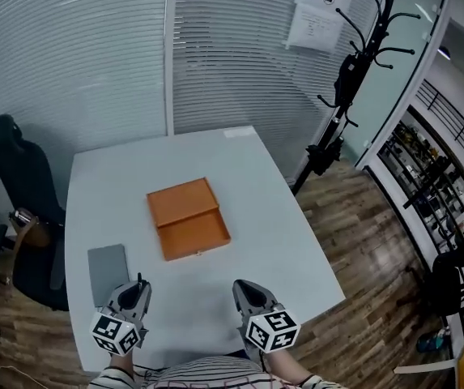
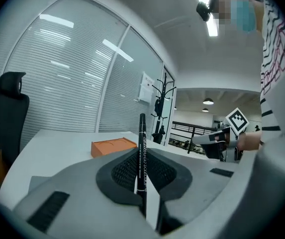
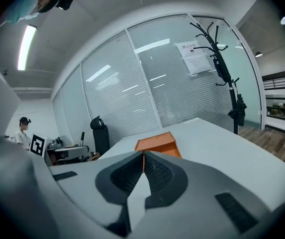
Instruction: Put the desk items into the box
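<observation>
An orange box (image 1: 187,217) lies open in the middle of the white table (image 1: 280,241); it also shows in the left gripper view (image 2: 113,146) and the right gripper view (image 3: 155,144). A flat grey pad (image 1: 108,271) lies on the table's left side. My left gripper (image 1: 138,288) is at the near edge, just beside the pad, shut on a black marker pen (image 2: 142,133) that stands upright between its jaws (image 2: 142,158). My right gripper (image 1: 244,288) is also at the near edge, level with the left one. It (image 3: 143,157) is shut with nothing between its jaws.
A black office chair (image 1: 19,186) stands off the table's left side. A black coat rack (image 1: 353,71) stands on the wood floor at the far right. Glass partitions with blinds (image 1: 118,55) run behind the table.
</observation>
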The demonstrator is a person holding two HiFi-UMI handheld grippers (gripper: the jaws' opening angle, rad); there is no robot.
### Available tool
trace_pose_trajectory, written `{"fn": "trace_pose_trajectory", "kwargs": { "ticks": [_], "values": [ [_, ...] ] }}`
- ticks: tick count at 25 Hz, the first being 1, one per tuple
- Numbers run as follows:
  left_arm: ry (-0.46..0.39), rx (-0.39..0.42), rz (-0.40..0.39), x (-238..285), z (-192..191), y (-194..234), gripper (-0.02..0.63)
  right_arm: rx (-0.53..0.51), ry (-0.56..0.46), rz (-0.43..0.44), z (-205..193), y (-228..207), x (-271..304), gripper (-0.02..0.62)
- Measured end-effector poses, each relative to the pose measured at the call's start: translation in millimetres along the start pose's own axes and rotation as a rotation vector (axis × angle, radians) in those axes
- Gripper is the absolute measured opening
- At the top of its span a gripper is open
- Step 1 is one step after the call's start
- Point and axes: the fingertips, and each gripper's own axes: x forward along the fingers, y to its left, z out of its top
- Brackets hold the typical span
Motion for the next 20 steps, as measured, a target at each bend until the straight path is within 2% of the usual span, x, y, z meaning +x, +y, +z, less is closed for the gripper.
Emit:
{"fn": "trace_pose_trajectory", "kwargs": {
  "ticks": [5,11,15,20],
  "values": [
    [-0.005,0.047,0.045,21.7,21.6,3.3,0.034,-0.012,0.014,0.054,13.4,-19.5,15.1,0.026],
    [-0.001,0.105,0.050,59.0,44.9,7.2,0.034,-0.005,0.039,0.090,14.3,-37.3,30.1,0.026],
    [0.021,0.126,0.028,85.5,55.1,8.8,0.034,-0.003,0.050,0.114,14.8,-40.4,37.0,0.026],
    [0.061,0.196,-0.027,125.6,73.3,6.7,0.034,0.007,0.058,0.118,14.7,-50.0,41.7,0.026]
  ]
}}
